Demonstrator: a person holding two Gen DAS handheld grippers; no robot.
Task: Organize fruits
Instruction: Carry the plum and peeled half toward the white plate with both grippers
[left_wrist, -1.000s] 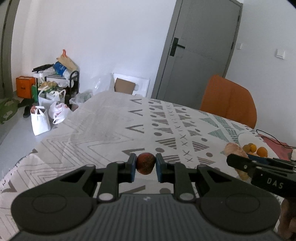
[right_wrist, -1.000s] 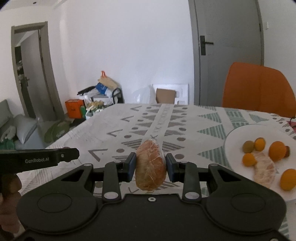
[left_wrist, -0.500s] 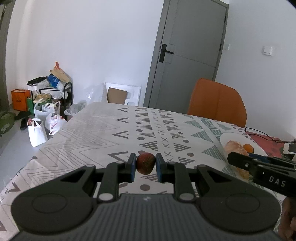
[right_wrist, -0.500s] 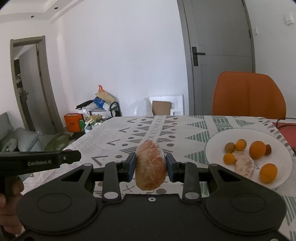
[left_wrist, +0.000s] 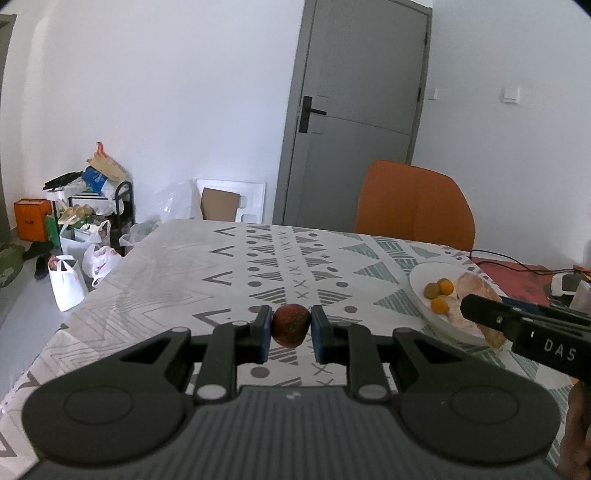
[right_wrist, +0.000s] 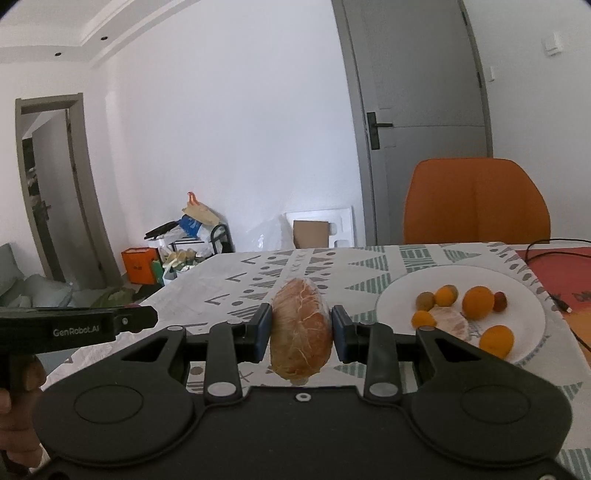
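Left gripper (left_wrist: 291, 328) clamped narrow on small dark-red fruit (left_wrist: 290, 325), right gripper (right_wrist: 300, 330) pinching wrapped peeled citrus (right_wrist: 301, 328), both held above patterned tablecloth (left_wrist: 221, 266), white plate (right_wrist: 524, 288) of fruit near right table edge, open cloth ahead

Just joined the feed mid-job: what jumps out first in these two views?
Each tool is carrying fruit: the right tool grips a large peeled citrus piece, and the left tool grips a small dark red round fruit. To the right on the patterned tablecloth, a white round plate holds small orange fruits.
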